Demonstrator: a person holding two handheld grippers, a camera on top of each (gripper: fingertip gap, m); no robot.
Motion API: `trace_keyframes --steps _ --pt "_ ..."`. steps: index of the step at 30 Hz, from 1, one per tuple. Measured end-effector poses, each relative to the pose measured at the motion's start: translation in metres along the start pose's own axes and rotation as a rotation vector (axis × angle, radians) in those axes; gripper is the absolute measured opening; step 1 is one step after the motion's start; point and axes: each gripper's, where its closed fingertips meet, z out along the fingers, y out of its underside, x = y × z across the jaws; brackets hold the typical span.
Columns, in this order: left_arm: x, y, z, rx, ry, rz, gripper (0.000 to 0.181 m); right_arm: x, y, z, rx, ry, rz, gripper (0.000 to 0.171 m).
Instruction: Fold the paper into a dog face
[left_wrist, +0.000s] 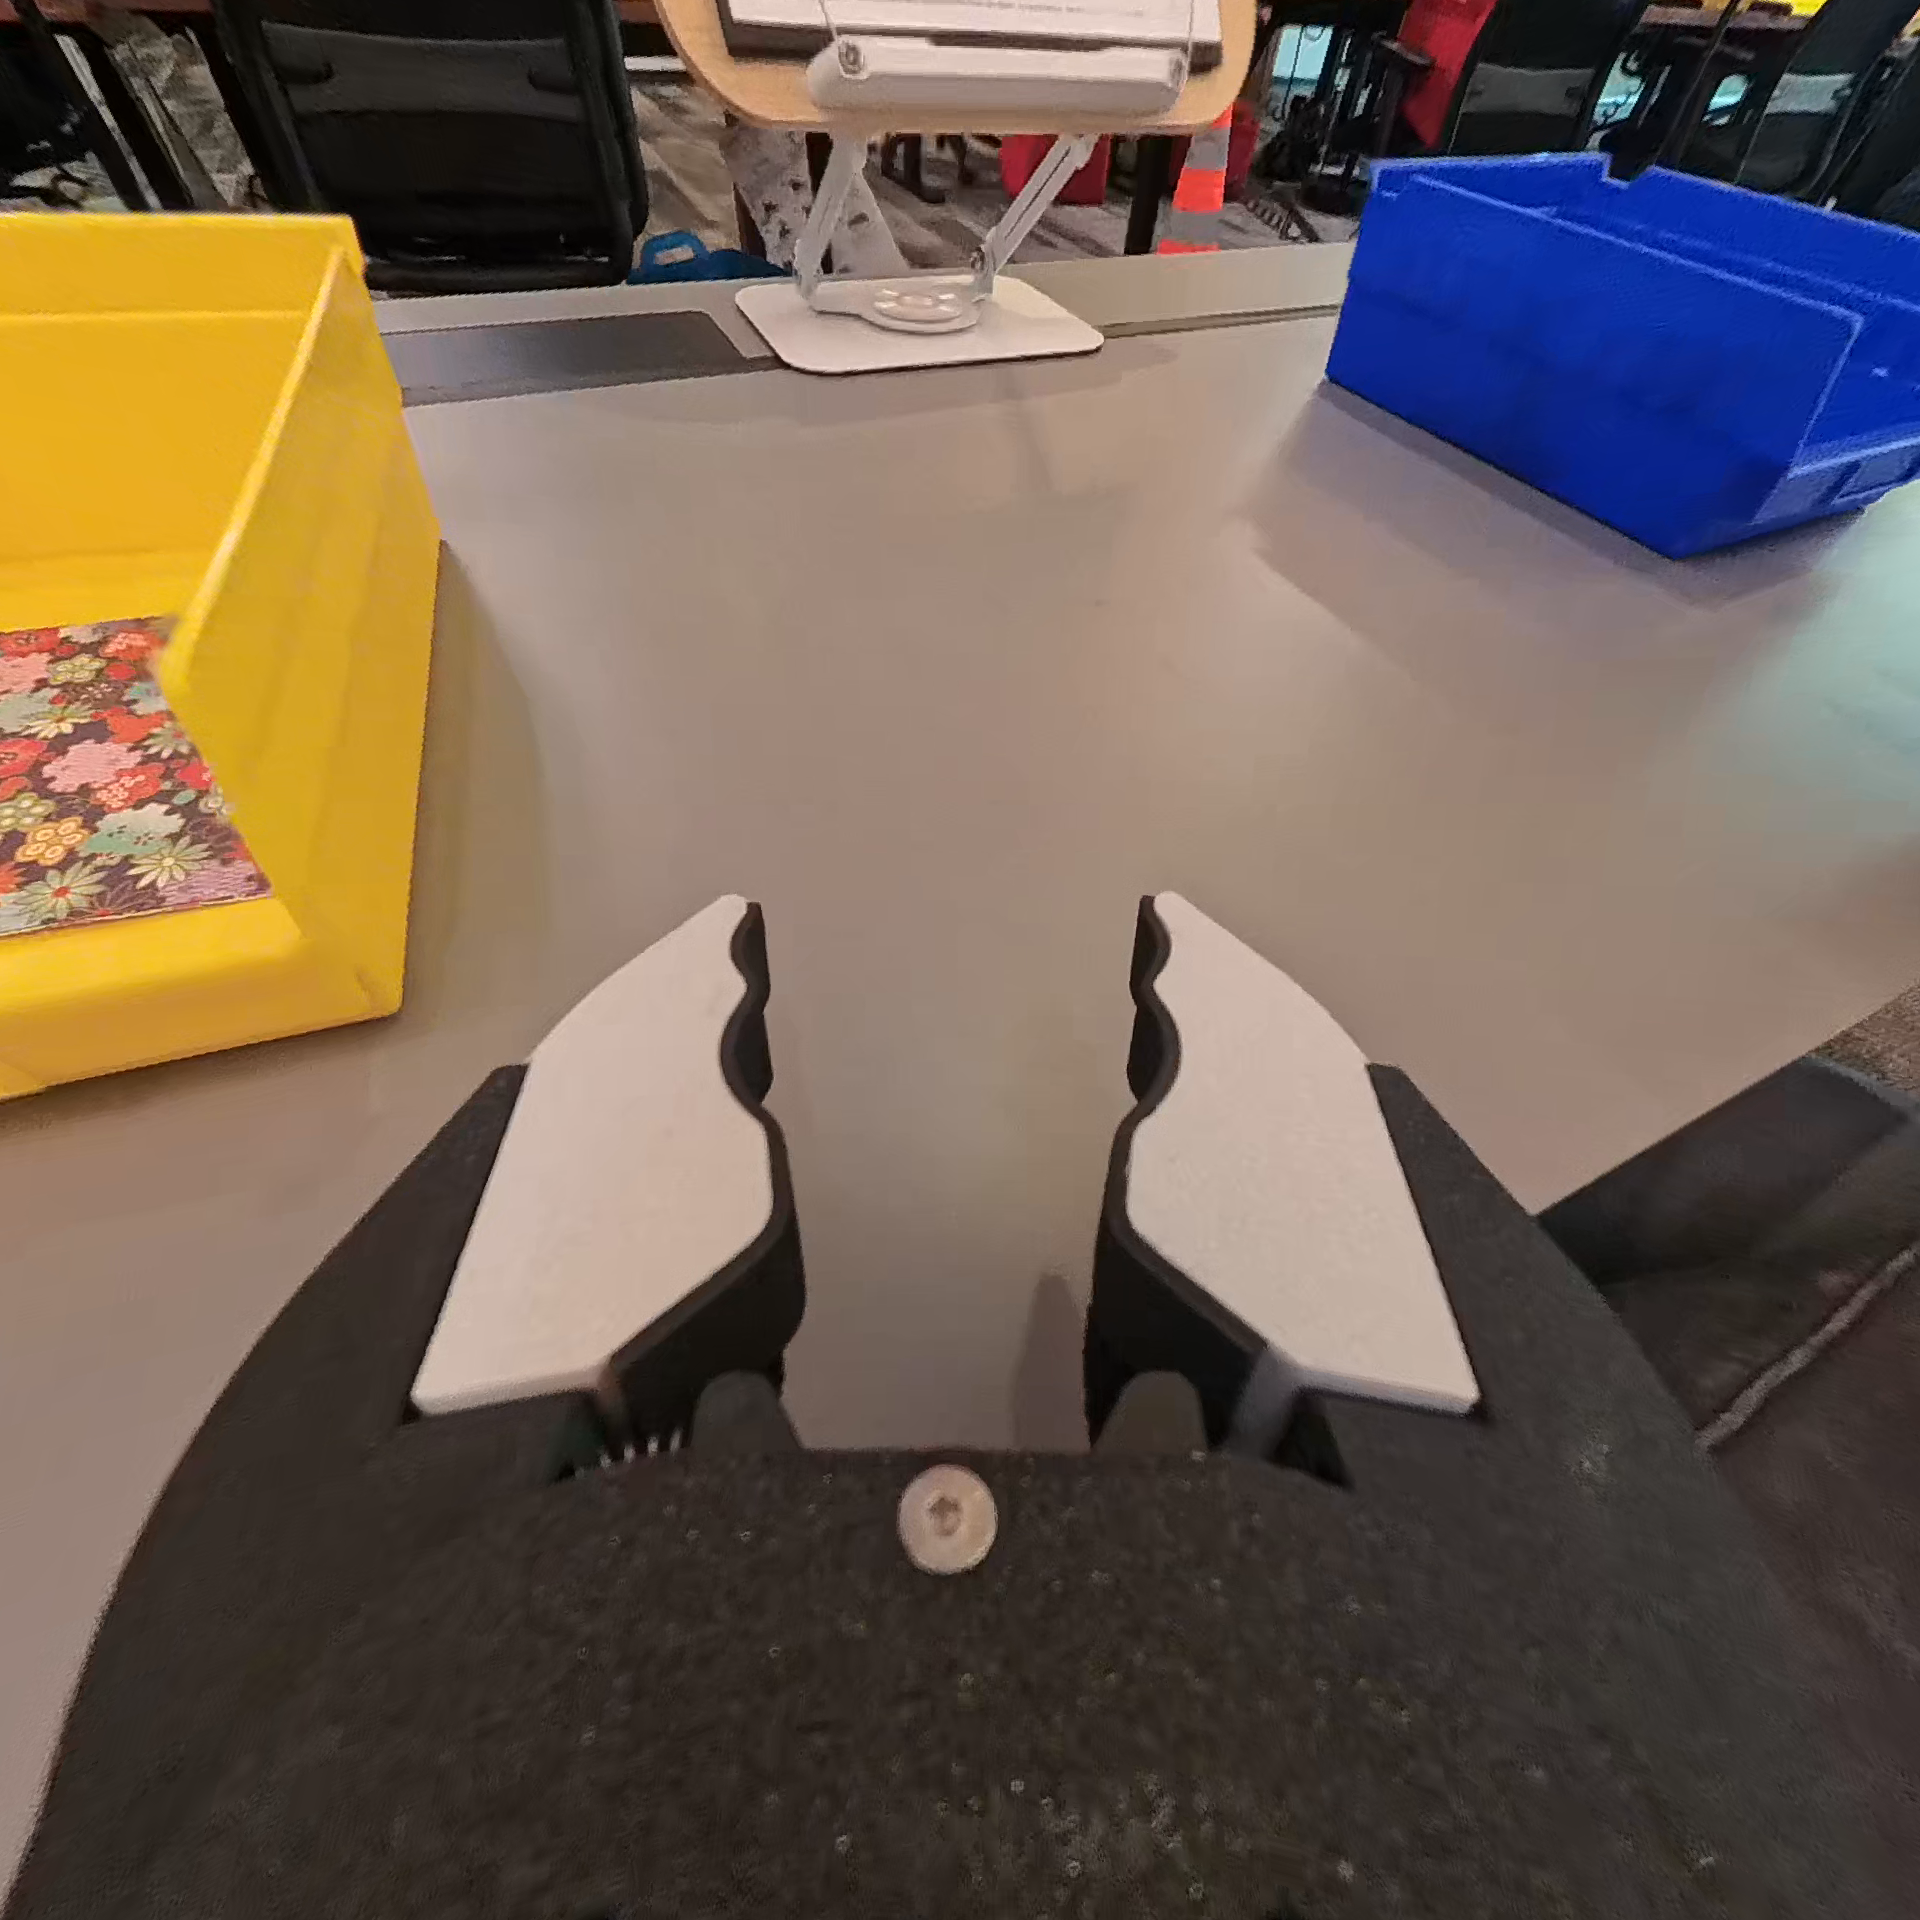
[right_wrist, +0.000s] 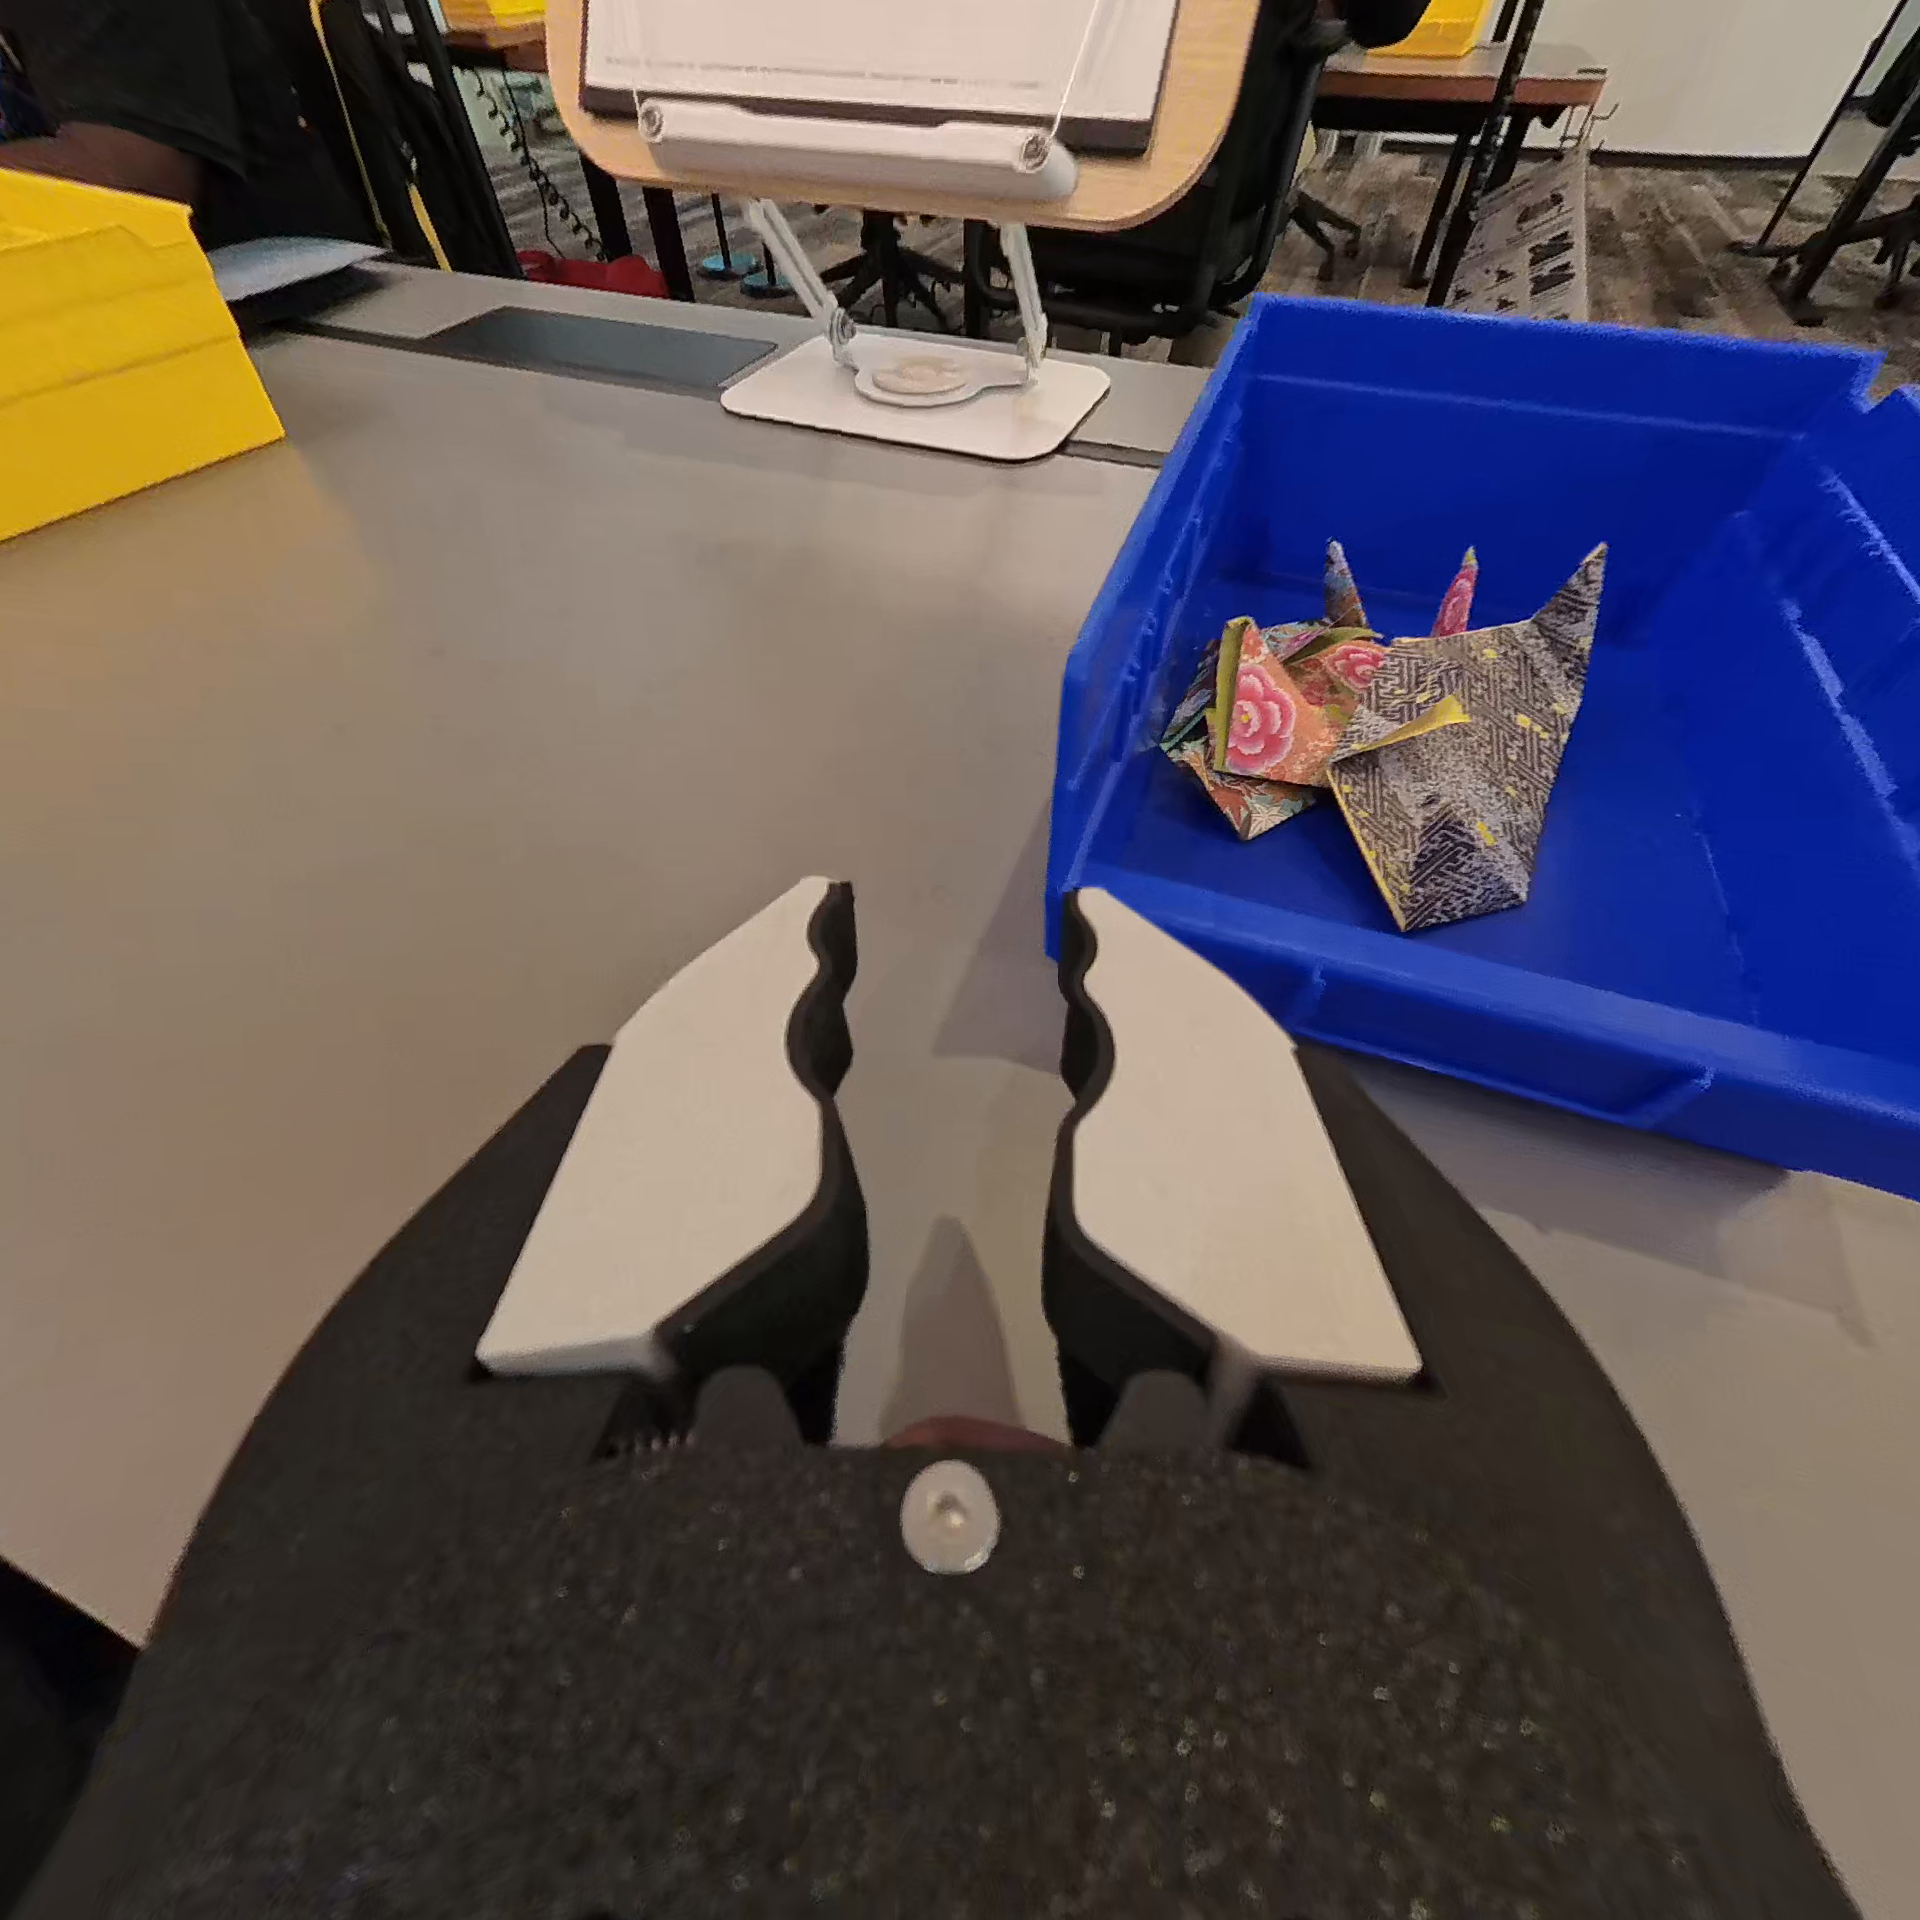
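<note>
A flat sheet of floral patterned paper (left_wrist: 94, 769) lies inside the yellow bin (left_wrist: 301, 665) at the left of the grey table. My left gripper (left_wrist: 951, 914) is open and empty above the bare table, to the right of that bin. My right gripper (right_wrist: 956, 899) is open and empty, just left of the blue bin (right_wrist: 1351, 997). Several folded paper pieces lie in the blue bin: a dark patterned one (right_wrist: 1475, 769) and a floral one (right_wrist: 1268, 727) beside it.
A white stand (left_wrist: 920, 322) holding a wooden board with a tablet (right_wrist: 873, 94) sits at the table's far edge. The blue bin also shows in the left wrist view (left_wrist: 1621, 364), the yellow bin in the right wrist view (right_wrist: 114, 384). Chairs stand behind the table. The tips of one gripper are about 45 centimeters away from the tips of the other.
</note>
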Motion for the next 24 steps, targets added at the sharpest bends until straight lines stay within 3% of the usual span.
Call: trace_keyframes --steps 4,8,11,16,24 --pt "-0.028 -0.033 -0.013 -0.035 0.068 0.086 0.069 -0.003 0.002 0.000 -0.010 0.003 -0.037 0.037" --pt "-0.122 -0.037 -0.016 -0.376 -0.025 0.366 0.072 0.000 0.001 0.002 -0.002 0.004 -0.049 0.036" --pt "-0.175 -0.032 0.006 -0.537 -0.007 0.503 0.067 0.006 0.000 0.003 0.003 0.012 -0.019 0.036" --pt "-0.222 0.003 0.038 -0.791 0.164 0.731 0.062 0.014 -0.003 0.002 0.028 0.024 0.035 0.035" --pt "-0.237 0.035 0.071 -0.963 0.414 0.786 0.064 0.022 0.007 0.001 -0.004 0.092 0.025 0.035"
